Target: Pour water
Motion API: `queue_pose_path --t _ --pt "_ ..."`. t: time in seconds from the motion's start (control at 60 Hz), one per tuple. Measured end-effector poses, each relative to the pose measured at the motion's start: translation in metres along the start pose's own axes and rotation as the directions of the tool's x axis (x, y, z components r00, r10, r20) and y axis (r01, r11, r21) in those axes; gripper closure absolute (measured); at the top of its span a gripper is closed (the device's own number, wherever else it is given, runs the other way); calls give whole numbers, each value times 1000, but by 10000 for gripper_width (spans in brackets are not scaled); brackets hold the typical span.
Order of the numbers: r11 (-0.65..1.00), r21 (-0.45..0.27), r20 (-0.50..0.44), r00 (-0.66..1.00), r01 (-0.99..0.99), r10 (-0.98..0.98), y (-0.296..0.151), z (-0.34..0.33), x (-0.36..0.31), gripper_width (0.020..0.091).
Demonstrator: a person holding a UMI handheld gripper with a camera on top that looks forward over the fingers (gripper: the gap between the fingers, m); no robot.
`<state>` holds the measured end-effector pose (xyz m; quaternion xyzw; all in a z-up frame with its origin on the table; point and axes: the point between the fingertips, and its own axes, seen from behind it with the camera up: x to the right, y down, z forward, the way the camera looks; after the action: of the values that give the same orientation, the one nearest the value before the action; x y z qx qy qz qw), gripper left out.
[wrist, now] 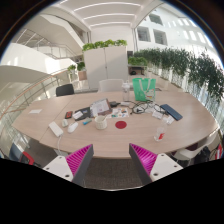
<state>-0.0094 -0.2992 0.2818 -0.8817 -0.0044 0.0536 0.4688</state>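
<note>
Between the two pink-padded fingers nothing is held — the gripper [112, 160] hangs with its jaws spread wide, a broad gap of bare table edge showing between the pads [78, 158]. It rides well back from the work, above the near rim of a long oval table [190, 122] in a bright, open hall.

Beyond the fingertips the tabletop carries a loose scatter of things. Nearest, a little ahead and slightly right of the midline, lies a small red round object [121, 125], and further right a small red-capped bottle [160, 133] stands upright, or so it appears; it is too small to be sure. Left of centre sits a white mug [101, 121] with papers and a dark device around it. Further off, past the middle of the table, stands a green translucent container [144, 88], upright and tall, with its long axis vertical — likely the vessel that holds the water, though that is a judgement from its shape alone.

That green container lies straight ahead and a touch right of the gripper's line, well apart from the fingers, with the mug nearer and to the left. So the coming move is probably a long forward reach across the clutter, with the jaws kept level to close on the container's sides. Chairs, a white cabinet topped with plants [105, 45] and glazed walls stand behind.
</note>
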Motion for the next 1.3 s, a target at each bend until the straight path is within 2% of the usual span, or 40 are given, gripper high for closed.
queue_pose_path --t 0.167,0.183,0.2,0.283,0.45,0.567,0.683,0.783,0.9,1.05,1.133,1.217,1.25,1.267,1.3 --pt "1000 12 -31 1000 -7 7 3 -3 -13 275" --pt "1000 14 -29 1000 -2 2 2 5 15 275" --pt "1000 13 -31 1000 0 1 4 -3 -12 276" --pt "1000 16 -47 999 23 -22 6 -7 -14 275" --pt "1000 7 -83 997 4 -4 12 3 20 275" --pt "999 14 -104 994 -30 32 22 23 67 278" --pt "998 40 -139 989 -38 43 33 60 132 278" --pt "989 147 -130 991 -7 26 34 107 186 277" --pt "973 215 -118 986 -88 115 47 173 248 276" --pt "969 242 -149 986 -44 81 42 253 304 277" --pt "966 259 -117 992 -9 41 33 287 307 276" --pt "960 276 -131 991 36 1 23 314 312 270" --pt "959 279 -124 992 43 -8 21 322 311 305" --pt "961 275 -114 993 42 -11 21 326 310 360" --pt "967 250 -91 996 45 -23 24 335 307 624"
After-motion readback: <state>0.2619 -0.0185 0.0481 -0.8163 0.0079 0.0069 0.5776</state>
